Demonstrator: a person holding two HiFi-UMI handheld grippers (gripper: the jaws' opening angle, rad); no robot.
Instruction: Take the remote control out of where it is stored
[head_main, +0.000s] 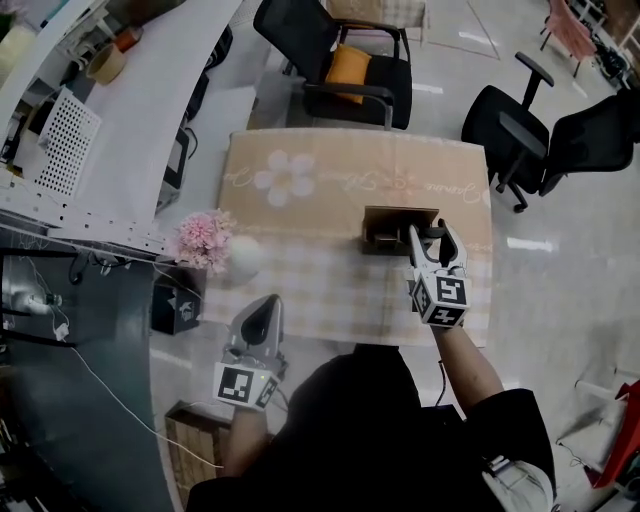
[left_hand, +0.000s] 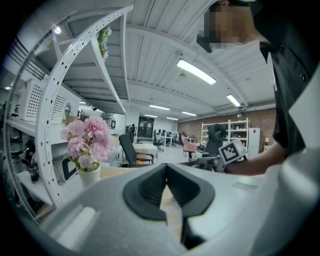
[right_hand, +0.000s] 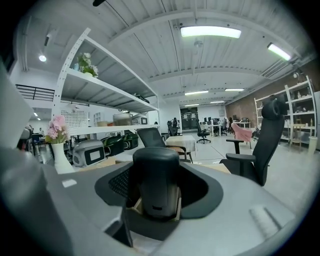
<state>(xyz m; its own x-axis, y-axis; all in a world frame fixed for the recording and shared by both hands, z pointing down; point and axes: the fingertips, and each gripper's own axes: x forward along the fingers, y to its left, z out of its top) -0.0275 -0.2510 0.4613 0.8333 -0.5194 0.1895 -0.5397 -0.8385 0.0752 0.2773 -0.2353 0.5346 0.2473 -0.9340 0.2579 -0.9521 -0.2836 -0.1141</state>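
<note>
Now the right gripper (head_main: 430, 235) has its jaws apart around the upright black remote control (right_hand: 155, 182) in its wooden holder (head_main: 385, 225) on the cloth-covered table (head_main: 300, 290), the left gripper (head_main: 268, 305) has its jaws together, and office chairs (head_main: 345, 60) stand beyond.

Head view: the table (head_main: 300, 290) fills the frame's centre. On it, right of centre, stands the holder (head_main: 385, 226) with the remote (right_hand: 156, 180) upright in it, between your right gripper's (head_main: 430, 235) jaws. The vase (head_main: 243, 258) sits at the table's left edge. Your left gripper (head_main: 266, 310) lies below it. A chair (head_main: 300, 35) stands behind, top centre.
</note>
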